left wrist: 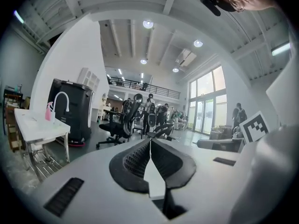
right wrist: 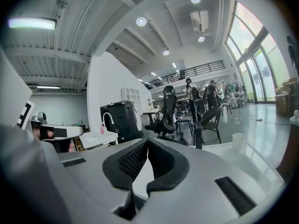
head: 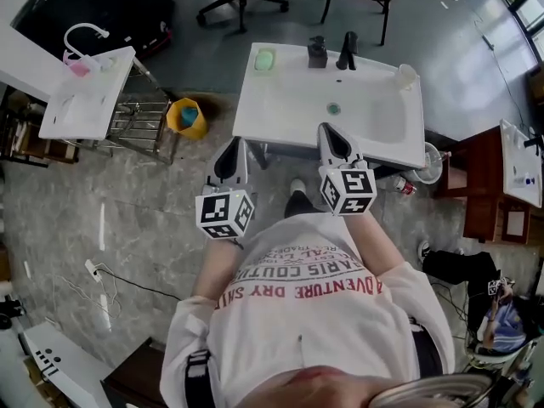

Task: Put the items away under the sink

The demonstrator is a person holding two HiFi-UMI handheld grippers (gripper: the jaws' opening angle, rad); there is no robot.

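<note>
You stand at the near edge of the white sink, a hand-held gripper raised in each hand and pointed out over the room. The left hand-held gripper has its jaws pressed together with nothing between them. The right hand-held gripper is closed and empty too, hanging over the basin's near rim.

The items wait along the far side of the sink's surface: a green pad at the far left corner, a dark bottle just left of the black tap, and a pale cup at the far right. The space under the sink is hidden by the basin, so none of the putting away looks begun.

The cup seems light and thin-walled, so it may tip or buckle; you would do best to pinch its wall just below the rim, gently. The bottle looks stiff and likely heavier, so clamp it across the body, not the top. Whether the green pad is soap or sponge cannot be told; either could be slippery when wet, so grip it across its short sides.
</note>
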